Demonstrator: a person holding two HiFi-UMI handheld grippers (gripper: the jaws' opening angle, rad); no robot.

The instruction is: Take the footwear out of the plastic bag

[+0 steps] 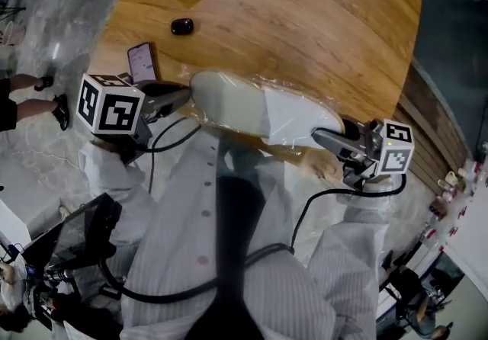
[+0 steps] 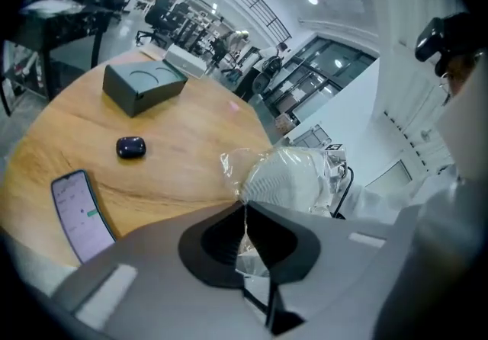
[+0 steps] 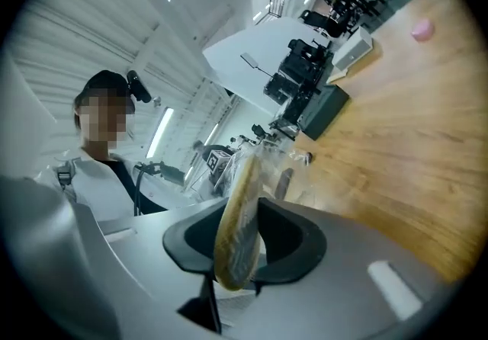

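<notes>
left claw (image 2: 245, 207) is pinched tight on a fold of the clear plastic bag (image 2: 229, 167) at one end, while the right claw (image 3: 238, 213) clamps the white slipper (image 1: 244, 106) by its sole edge at the other, through the film as far as i can tell. the bagged slipper spans between them at the near rim of the tabletop (image 1: 290, 18); whether it rests there i cannot tell. it is not out yet, so this looks like the grip-and-separate step. the next move, i judge, calls for drawing the bag off the slipper, or first finding the bag's mouth, which i cannot make out. nothing else shows inside the bag.
</notes>
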